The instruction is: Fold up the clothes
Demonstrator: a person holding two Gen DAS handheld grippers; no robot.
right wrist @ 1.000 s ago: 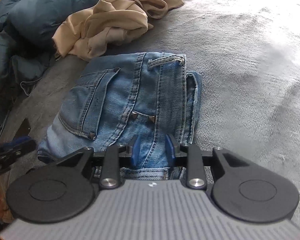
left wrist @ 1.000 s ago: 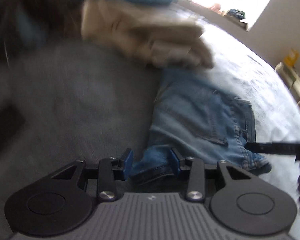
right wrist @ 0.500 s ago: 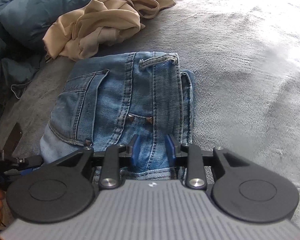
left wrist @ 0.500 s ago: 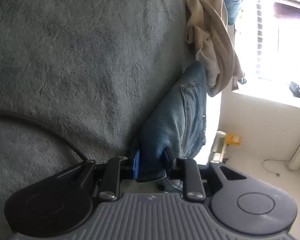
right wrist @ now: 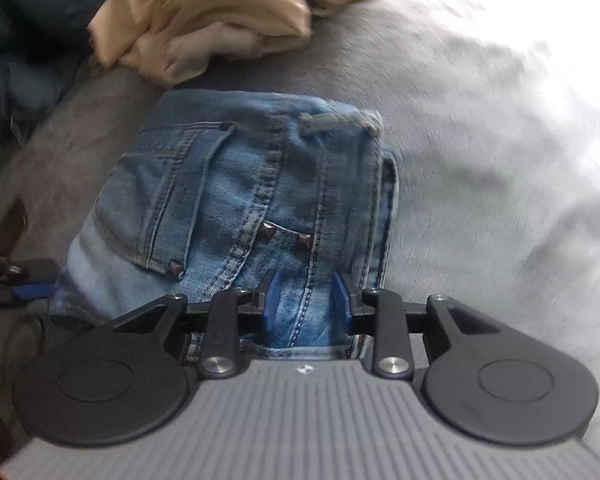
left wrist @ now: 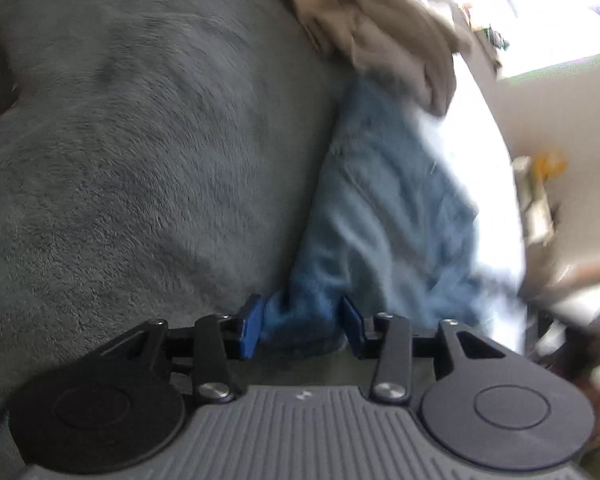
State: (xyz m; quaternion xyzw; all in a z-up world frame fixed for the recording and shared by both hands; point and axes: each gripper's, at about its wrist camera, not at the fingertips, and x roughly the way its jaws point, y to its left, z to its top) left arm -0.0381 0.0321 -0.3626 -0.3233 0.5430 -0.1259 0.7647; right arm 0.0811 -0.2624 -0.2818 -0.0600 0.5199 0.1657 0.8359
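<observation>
While the folded jeans [right wrist: 236, 208] lie on the grey blanket [right wrist: 480, 128], both grippers have denim between their pads. The right gripper [right wrist: 306, 300] is narrowly parted over the near hem; the left gripper [left wrist: 300, 322] is opening round a bunched corner. Risk: that corner slipping free and undoing the fold. Only the right view shows the pocket; only the left shows the window [left wrist: 540, 8]. A beige garment [right wrist: 216, 28] lies beyond.

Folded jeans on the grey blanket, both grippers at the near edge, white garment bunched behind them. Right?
Not white: the bunched garment behind the jeans is beige, as the right wrist view shows. The rest holds: grey blanket, right gripper and left gripper at the denim edge.
</observation>
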